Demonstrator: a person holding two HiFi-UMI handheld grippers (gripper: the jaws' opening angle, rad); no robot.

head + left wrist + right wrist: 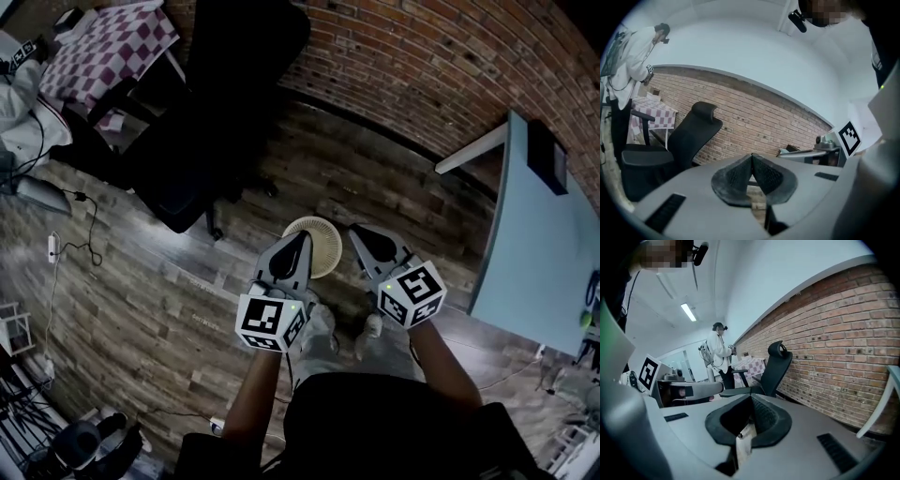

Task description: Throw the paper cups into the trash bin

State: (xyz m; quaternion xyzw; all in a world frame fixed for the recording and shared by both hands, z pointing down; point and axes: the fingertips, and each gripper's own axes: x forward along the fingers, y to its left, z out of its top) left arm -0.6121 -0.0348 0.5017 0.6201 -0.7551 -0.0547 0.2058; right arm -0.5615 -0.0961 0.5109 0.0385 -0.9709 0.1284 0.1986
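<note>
The head view is dim. The dark wooden plank floor (131, 309) shines a little near its middle, and its left edge looks smeared. Both gripper views bend round like a fishbowl, with black corners. A long white ceiling lamp (688, 312) glows in the right gripper view.

Two hand-held grippers (302, 237) (357, 229); one trash bin (330, 249); one office chair (192, 155); two tables (112, 42) (534, 239)

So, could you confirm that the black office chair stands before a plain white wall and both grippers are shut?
Not quite: the wall behind the office chair is red brick, as the left gripper view shows. The left gripper and right gripper are indeed shut.
</note>
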